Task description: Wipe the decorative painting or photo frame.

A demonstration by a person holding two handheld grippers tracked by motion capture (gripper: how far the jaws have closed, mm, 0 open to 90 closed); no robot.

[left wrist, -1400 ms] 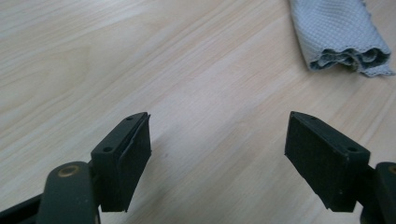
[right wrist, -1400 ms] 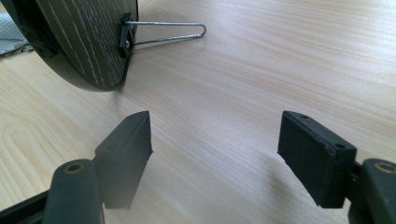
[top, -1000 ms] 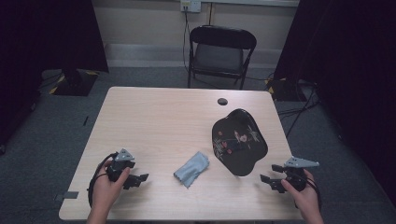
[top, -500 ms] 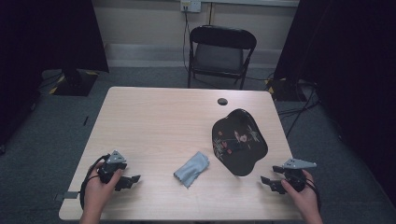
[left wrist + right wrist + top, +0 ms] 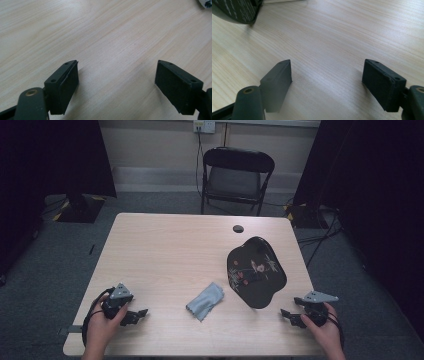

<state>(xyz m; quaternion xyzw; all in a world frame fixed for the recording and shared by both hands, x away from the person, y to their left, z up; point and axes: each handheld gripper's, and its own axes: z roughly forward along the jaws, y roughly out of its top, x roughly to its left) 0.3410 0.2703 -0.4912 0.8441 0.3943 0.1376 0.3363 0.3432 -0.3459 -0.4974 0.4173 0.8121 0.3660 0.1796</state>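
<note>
A black lacquered tray (image 5: 256,271) with a painted flower motif lies on the right half of the wooden table (image 5: 175,255). A crumpled grey cloth (image 5: 205,300) rests just left of it, near the front. My left gripper (image 5: 137,314) sits low at the front left corner, held in a hand, jaws wide apart over bare wood (image 5: 115,82). My right gripper (image 5: 287,314) sits at the front right, below the tray, open as well (image 5: 327,82). The tray's edge (image 5: 235,12) appears at the top left of the right gripper view.
A small dark round hole (image 5: 238,228) marks the table's far side. A black folding chair (image 5: 235,177) stands behind the table. Cables run on the grey floor at the right. A corner of the cloth (image 5: 206,3) peeks in at the left gripper view's top right.
Both hands have drawn back a little toward the table's front edge, the left one also further left. Tray and cloth have not moved.
</note>
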